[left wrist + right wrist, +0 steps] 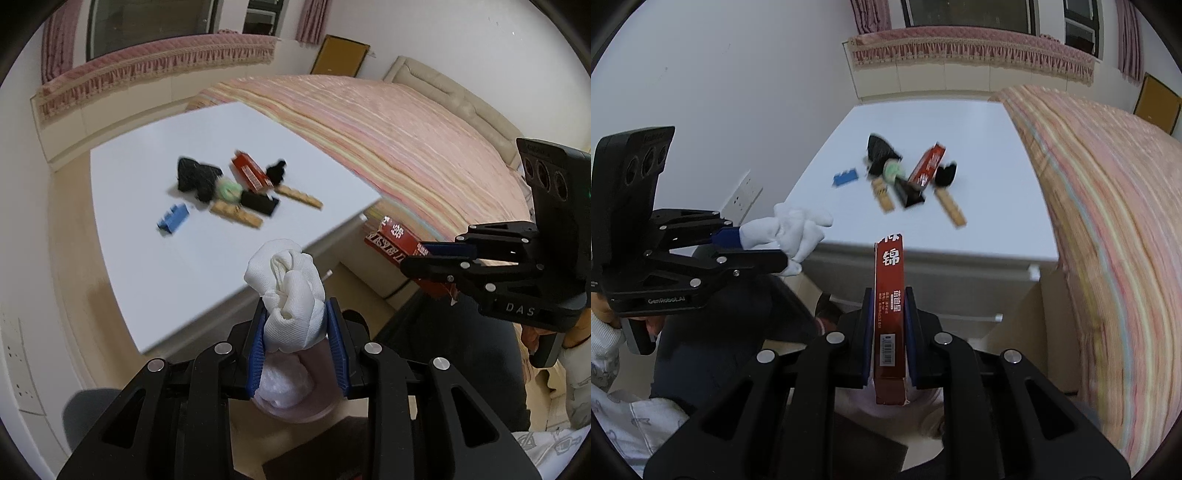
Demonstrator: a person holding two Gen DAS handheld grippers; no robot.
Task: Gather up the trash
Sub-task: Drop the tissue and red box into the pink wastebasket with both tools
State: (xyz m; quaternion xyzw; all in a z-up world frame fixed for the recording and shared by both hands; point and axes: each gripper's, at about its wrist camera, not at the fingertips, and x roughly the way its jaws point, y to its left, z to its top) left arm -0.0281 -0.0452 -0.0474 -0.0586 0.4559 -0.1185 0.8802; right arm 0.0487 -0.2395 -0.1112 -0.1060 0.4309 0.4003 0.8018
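Observation:
My left gripper (pixel 297 314) is shut on a crumpled white tissue wad (pixel 291 295), held off the near edge of the white table (pixel 147 258). It shows at the left of the right wrist view (pixel 768 243) with the wad (pixel 794 232). My right gripper (pixel 889 295) is shut on a long red carton (pixel 889 314); it shows in the left wrist view (pixel 424 258), carton (pixel 388 236) sticking out. Below both grippers is a pink bin (pixel 295 410) with white trash inside.
On the table lie a red box (pixel 251 173), black crumpled pieces (pixel 195 177), a green roll (pixel 229 190), a blue block (pixel 173 218), a black wedge (pixel 258 203) and wooden strips (pixel 236 216). A striped bed (pixel 406 147) is right. Wall sockets (pixel 742 199) are left.

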